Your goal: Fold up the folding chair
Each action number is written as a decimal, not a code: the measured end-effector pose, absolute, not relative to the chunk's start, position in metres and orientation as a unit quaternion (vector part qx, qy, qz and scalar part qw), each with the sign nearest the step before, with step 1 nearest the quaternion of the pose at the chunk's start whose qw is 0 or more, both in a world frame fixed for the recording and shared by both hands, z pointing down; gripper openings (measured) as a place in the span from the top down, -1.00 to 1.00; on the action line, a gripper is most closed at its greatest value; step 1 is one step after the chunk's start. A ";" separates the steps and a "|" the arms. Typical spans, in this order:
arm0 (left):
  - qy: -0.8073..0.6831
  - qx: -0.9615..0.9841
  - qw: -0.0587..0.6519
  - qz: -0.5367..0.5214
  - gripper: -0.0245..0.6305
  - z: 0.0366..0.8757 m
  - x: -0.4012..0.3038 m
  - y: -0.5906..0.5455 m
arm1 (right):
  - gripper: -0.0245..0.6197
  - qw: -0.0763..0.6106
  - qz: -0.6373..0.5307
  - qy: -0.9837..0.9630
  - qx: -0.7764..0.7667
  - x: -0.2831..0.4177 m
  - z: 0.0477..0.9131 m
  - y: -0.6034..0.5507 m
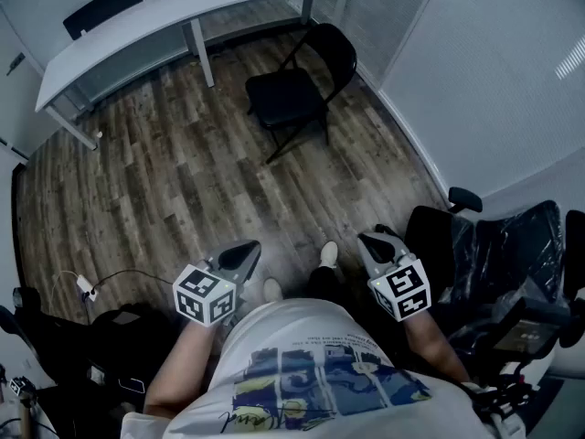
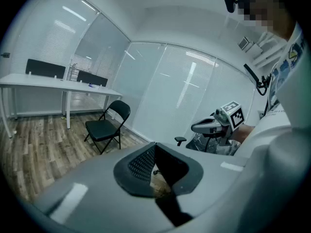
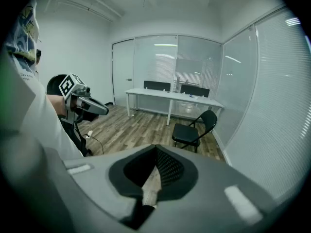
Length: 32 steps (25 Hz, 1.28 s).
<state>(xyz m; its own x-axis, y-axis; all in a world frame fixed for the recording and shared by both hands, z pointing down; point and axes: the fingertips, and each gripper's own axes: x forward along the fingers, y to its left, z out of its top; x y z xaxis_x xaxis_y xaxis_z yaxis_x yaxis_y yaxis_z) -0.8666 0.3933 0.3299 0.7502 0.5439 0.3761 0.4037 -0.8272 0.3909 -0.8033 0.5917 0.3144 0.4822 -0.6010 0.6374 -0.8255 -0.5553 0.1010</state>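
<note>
A black folding chair (image 1: pixel 297 85) stands unfolded on the wood floor, far ahead near the glass wall; it also shows in the left gripper view (image 2: pixel 108 125) and the right gripper view (image 3: pixel 194 130). My left gripper (image 1: pixel 241 256) is held low in front of the person, shut with nothing in it. My right gripper (image 1: pixel 375 245) is level with it to the right, also shut and holding nothing. Both are well short of the chair. In their own views the left gripper (image 2: pixel 155 166) and right gripper (image 3: pixel 154 171) jaws stand closed together.
A long white desk (image 1: pixel 183 16) runs along the far side behind the chair. An office chair wrapped in plastic (image 1: pixel 494 254) stands at the right. A power strip with a cable (image 1: pixel 87 288) lies on the floor at the left. Glass partition walls (image 1: pixel 494 80) bound the right side.
</note>
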 end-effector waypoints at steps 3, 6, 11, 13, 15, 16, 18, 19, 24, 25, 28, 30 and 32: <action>0.258 0.923 0.155 0.239 0.93 0.328 -0.863 0.392 | 0.91 0.203 0.276 -0.426 0.837 -0.800 0.314 0.590; 0.255 0.924 0.156 0.238 0.93 0.328 -0.861 0.387 | 0.91 0.203 0.273 -0.430 0.836 -0.798 0.315 0.585; 0.258 0.923 0.156 0.239 0.93 0.330 -0.859 0.386 | 0.91 0.206 0.275 -0.426 0.837 -0.796 0.314 0.587; 0.256 0.924 0.155 0.239 0.93 0.330 -0.859 0.384 | 0.91 0.206 0.275 -0.426 0.837 -0.796 0.314 0.586; 0.252 0.925 0.156 0.237 0.93 0.330 -0.861 0.381 | 0.91 0.208 0.273 -0.426 0.837 -0.798 0.314 0.585; 0.250 0.926 0.158 0.234 0.93 0.329 -0.861 0.380 | 0.91 0.208 0.272 -0.427 0.837 -0.797 0.313 0.585; 0.244 0.927 0.161 0.234 0.93 0.328 -0.853 0.380 | 0.91 0.204 0.276 -0.429 0.835 -0.789 0.315 0.588; 0.240 0.928 0.161 0.237 0.93 0.329 -0.845 0.383 | 0.91 0.197 0.280 -0.432 0.834 -0.780 0.317 0.591; 0.219 0.930 0.159 0.251 0.93 0.332 -0.803 0.398 | 0.91 0.163 0.283 -0.452 0.830 -0.729 0.322 0.606; 0.215 0.930 0.159 0.251 0.93 0.333 -0.799 0.400 | 0.91 0.163 0.282 -0.453 0.830 -0.723 0.324 0.607; 0.203 0.932 0.161 0.254 0.93 0.336 -0.785 0.406 | 0.90 0.166 0.283 -0.458 0.826 -0.705 0.329 0.614; 0.195 0.933 0.161 0.255 0.93 0.334 -0.771 0.409 | 0.87 0.168 0.282 -0.466 0.822 -0.688 0.328 0.615; 0.189 0.933 0.161 0.259 0.93 0.332 -0.755 0.413 | 0.86 0.167 0.283 -0.473 0.817 -0.669 0.328 0.616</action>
